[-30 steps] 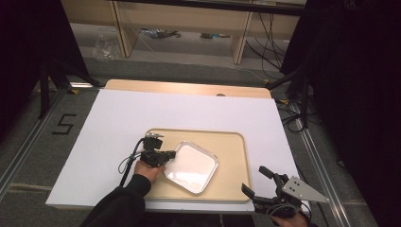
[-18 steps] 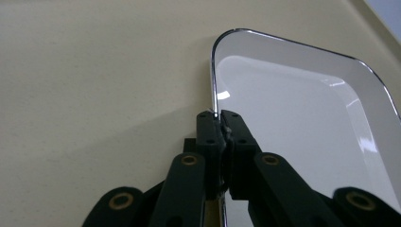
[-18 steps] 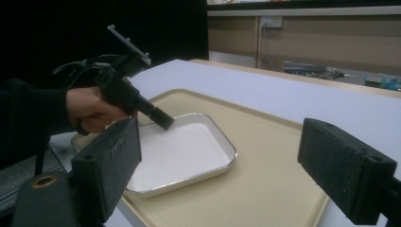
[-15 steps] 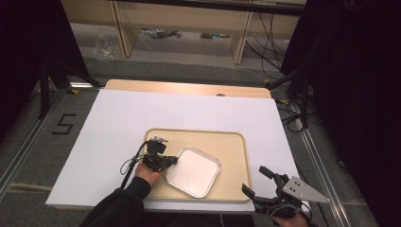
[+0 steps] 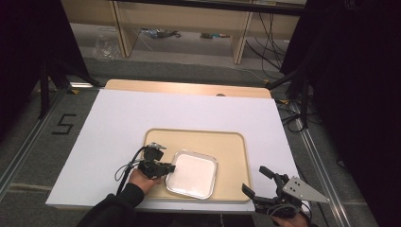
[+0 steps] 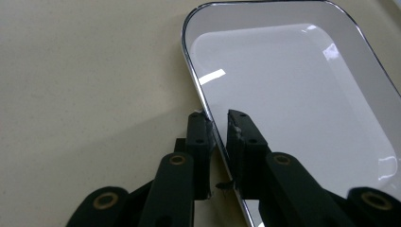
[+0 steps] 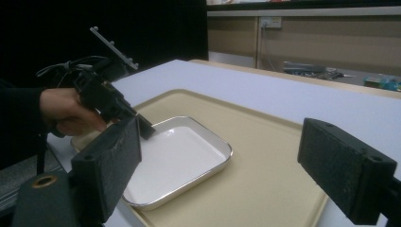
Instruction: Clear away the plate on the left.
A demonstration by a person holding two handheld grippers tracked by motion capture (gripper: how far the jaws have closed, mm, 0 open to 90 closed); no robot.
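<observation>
White dish (image 5: 191, 173) with a metal rim lies flat on the beige tray (image 5: 231, 142), in its near-left part; the left gripper (image 5: 166, 168) straddles the dish's left rim, its jaws having just been opening, a narrow gap now showing at the pads (image 6: 198, 130); the right gripper (image 5: 260, 182) hovers off the tray's near-right corner, jaws wide apart, holding nothing.

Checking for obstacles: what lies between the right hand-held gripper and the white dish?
Only bare beige tray separates the right hand-held gripper from the white dish, seen in the high view.
</observation>
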